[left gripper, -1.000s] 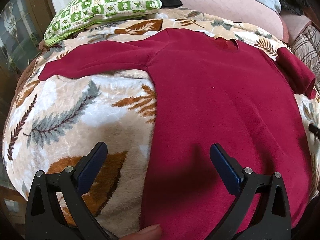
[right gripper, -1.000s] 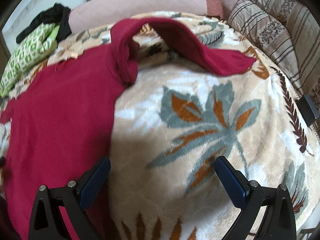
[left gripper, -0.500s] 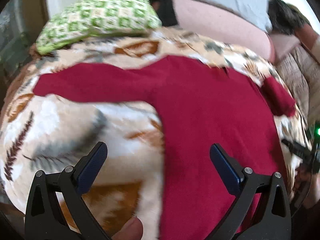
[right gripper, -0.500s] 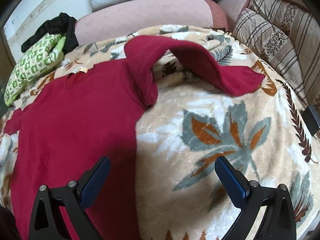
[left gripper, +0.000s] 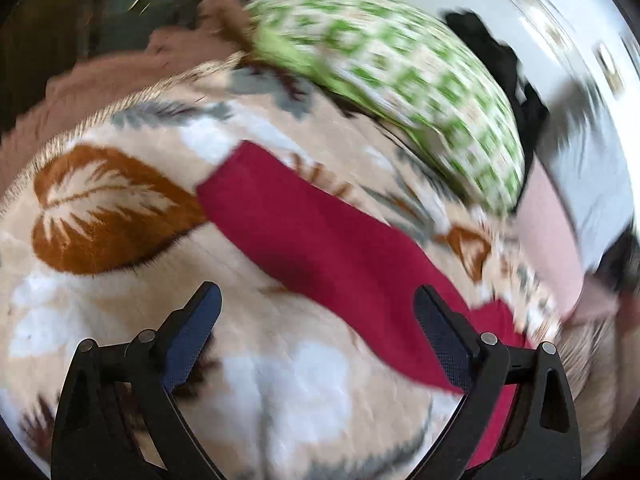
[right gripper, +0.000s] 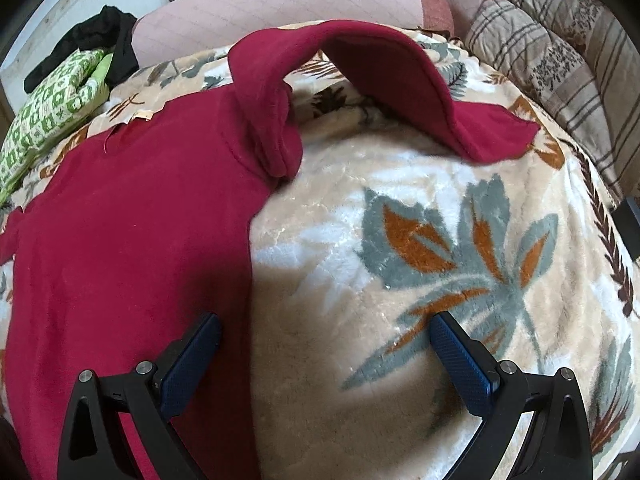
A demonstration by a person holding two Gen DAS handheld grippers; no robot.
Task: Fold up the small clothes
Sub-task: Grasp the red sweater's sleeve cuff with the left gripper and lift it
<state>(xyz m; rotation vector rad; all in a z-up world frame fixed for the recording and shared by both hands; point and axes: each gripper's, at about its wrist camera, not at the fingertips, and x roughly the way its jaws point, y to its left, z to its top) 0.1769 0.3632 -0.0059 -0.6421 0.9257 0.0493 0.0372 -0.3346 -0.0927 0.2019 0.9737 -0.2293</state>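
Note:
A dark red long-sleeved top (right gripper: pixel 120 248) lies flat on a beige leaf-patterned blanket (right gripper: pixel 400 320). Its right sleeve (right gripper: pixel 384 76) humps up in an arch, cuff resting on the blanket at the right. My right gripper (right gripper: pixel 324 344) stands open low over the top's right side edge, nothing between its fingers. In the blurred left wrist view the top's left sleeve (left gripper: pixel 320 248) stretches flat across the blanket (left gripper: pixel 120 320), cuff toward the upper left. My left gripper (left gripper: pixel 316 316) stands open just before the sleeve, its right finger over the red cloth.
A green-and-white patterned cushion (left gripper: pixel 408 92) lies behind the left sleeve, with a black garment (right gripper: pixel 96 44) beside it. A pink sofa back (right gripper: pixel 280 4) runs along the rear. Striped cushions (right gripper: pixel 568 64) sit at the right. The blanket's brown edge (left gripper: pixel 100 80) drops off at the left.
My left gripper has swung left from the top's body to its left sleeve, the view blurring with motion. My right gripper has edged closer to the top's right side.

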